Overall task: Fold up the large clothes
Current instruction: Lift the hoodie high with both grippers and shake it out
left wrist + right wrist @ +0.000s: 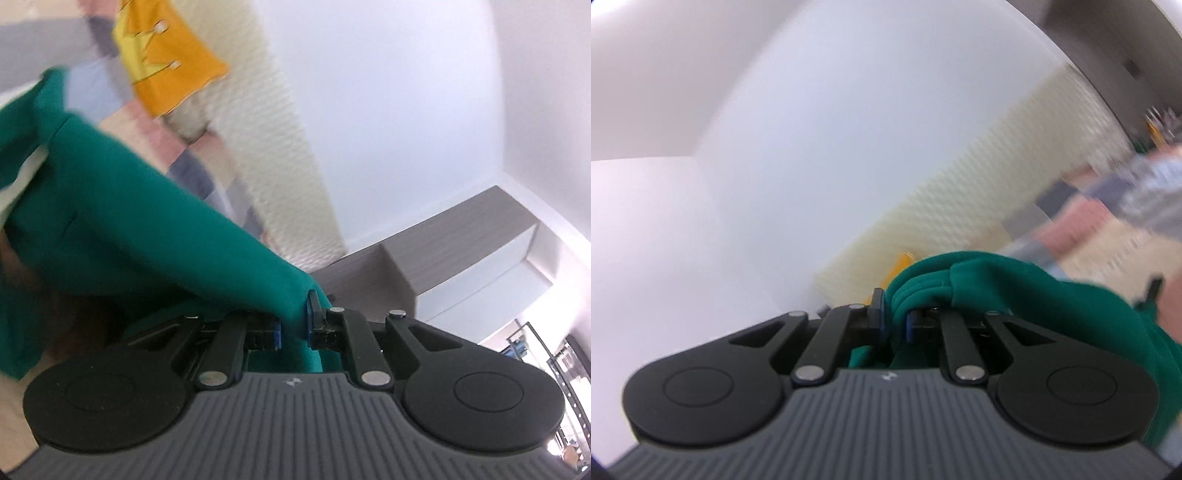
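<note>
A large green garment (122,221) is lifted in the air between both grippers. My left gripper (295,321) is shut on one edge of it, and the cloth stretches away to the upper left. My right gripper (894,314) is shut on a bunched fold of the same green garment (1015,288), which drapes off to the right. Both cameras tilt upward toward the walls. The lower part of the garment is hidden.
A patchwork bedspread (162,144) lies below, with an orange and yellow cushion (166,62) against a cream quilted headboard (273,122). A grey shelf unit (461,236) stands at the right. White walls (775,166) fill the right wrist view, with the bedspread (1089,221) at right.
</note>
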Action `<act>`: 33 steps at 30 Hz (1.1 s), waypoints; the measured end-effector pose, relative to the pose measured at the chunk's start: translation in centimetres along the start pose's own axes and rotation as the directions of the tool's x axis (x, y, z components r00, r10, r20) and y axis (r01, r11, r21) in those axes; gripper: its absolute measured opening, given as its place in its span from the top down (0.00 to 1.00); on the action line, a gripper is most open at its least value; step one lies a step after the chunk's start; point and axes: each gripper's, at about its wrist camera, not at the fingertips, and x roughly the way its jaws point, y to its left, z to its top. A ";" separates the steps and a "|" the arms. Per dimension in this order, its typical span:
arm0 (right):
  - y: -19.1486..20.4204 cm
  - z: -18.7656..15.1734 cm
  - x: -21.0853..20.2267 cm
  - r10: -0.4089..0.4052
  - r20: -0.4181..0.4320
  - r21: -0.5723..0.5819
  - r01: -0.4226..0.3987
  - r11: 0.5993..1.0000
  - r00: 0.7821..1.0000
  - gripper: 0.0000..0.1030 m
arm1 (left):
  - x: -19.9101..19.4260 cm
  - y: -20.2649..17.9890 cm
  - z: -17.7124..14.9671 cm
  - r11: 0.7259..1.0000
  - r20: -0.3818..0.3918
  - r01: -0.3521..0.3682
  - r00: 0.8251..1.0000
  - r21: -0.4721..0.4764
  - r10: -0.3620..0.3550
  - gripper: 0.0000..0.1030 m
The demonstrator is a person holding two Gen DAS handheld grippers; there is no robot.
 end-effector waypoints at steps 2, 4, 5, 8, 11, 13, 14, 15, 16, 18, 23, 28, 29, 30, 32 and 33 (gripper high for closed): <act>2.2 1.8 -0.7 0.026 0.023 -0.041 -0.025 0.999 0.999 0.87 | -1.2 -3.0 0.2 0.999 0.026 0.020 0.999 0.034 -0.021 0.87; 4.3 3.5 -1.6 0.055 0.044 -0.074 -0.051 0.996 0.998 0.87 | -1.9 -6.5 0.4 0.996 0.066 0.060 0.996 0.061 -0.064 0.87; 5.3 4.4 -2.0 0.071 0.052 -0.084 -0.066 0.994 0.996 0.87 | -1.7 -8.3 0.5 0.994 0.081 0.077 0.993 0.074 -0.083 0.87; 8.7 7.3 -3.5 0.119 0.082 -0.127 -0.108 0.986 0.989 0.87 | -3.3 -14.3 1.7 0.981 0.135 0.118 0.981 0.151 -0.139 0.87; 12.1 9.9 -4.8 0.161 0.108 -0.177 -0.140 0.974 0.981 0.87 | -5.5 -19.9 2.9 0.967 0.176 0.137 0.968 0.217 -0.177 0.87; 14.3 11.7 -5.7 0.189 0.120 -0.196 -0.164 0.967 0.975 0.87 | -7.2 -23.7 3.8 0.953 0.205 0.134 0.959 0.273 -0.194 0.87; 15.6 12.5 -6.2 0.206 0.126 -0.207 -0.177 0.962 0.971 0.87 | -7.9 -25.3 4.2 0.947 0.216 0.133 0.955 0.293 -0.201 0.87; 17.0 13.5 -6.8 0.225 0.135 -0.222 -0.192 0.956 0.965 0.87 | -8.8 -27.3 4.5 0.941 0.226 0.131 0.952 0.312 -0.208 0.87; 18.2 14.3 -7.2 0.240 0.142 -0.235 -0.203 0.951 0.960 0.87 | -9.6 -29.0 4.8 0.936 0.236 0.130 0.948 0.326 -0.214 0.87; 20.6 15.8 -8.0 0.266 0.153 -0.260 -0.221 0.940 0.952 0.87 | -11.8 -32.4 5.1 0.925 0.251 0.124 0.942 0.360 -0.224 0.87; 25.3 18.9 -8.4 0.306 0.182 -0.327 -0.236 0.915 0.935 0.88 | -14.5 -38.4 6.4 0.896 0.286 0.080 0.932 0.437 -0.223 0.87; 25.6 19.8 -3.6 0.228 0.155 -0.345 -0.164 0.924 0.961 0.87 | -12.5 -39.9 8.1 0.890 0.288 -0.043 0.952 0.454 -0.101 0.87; 24.9 19.5 -2.1 0.206 0.142 -0.340 -0.147 0.929 0.968 0.87 | -11.4 -39.2 8.5 0.889 0.284 -0.069 0.956 0.452 -0.070 0.86; 24.0 19.1 -0.6 0.183 0.126 -0.328 -0.133 0.935 0.975 0.87 | -10.0 -38.1 9.1 0.889 0.279 -0.088 0.959 0.449 -0.046 0.86; 21.6 18.2 2.3 0.146 0.092 -0.292 -0.114 0.950 0.985 0.87 | -7.1 -35.5 10.0 0.888 0.263 -0.124 0.965 0.443 0.004 0.86; 19.8 17.3 4.4 0.121 0.069 -0.272 -0.098 0.957 0.990 0.87 | -5.2 -33.9 10.7 0.887 0.255 -0.140 0.967 0.439 0.026 0.86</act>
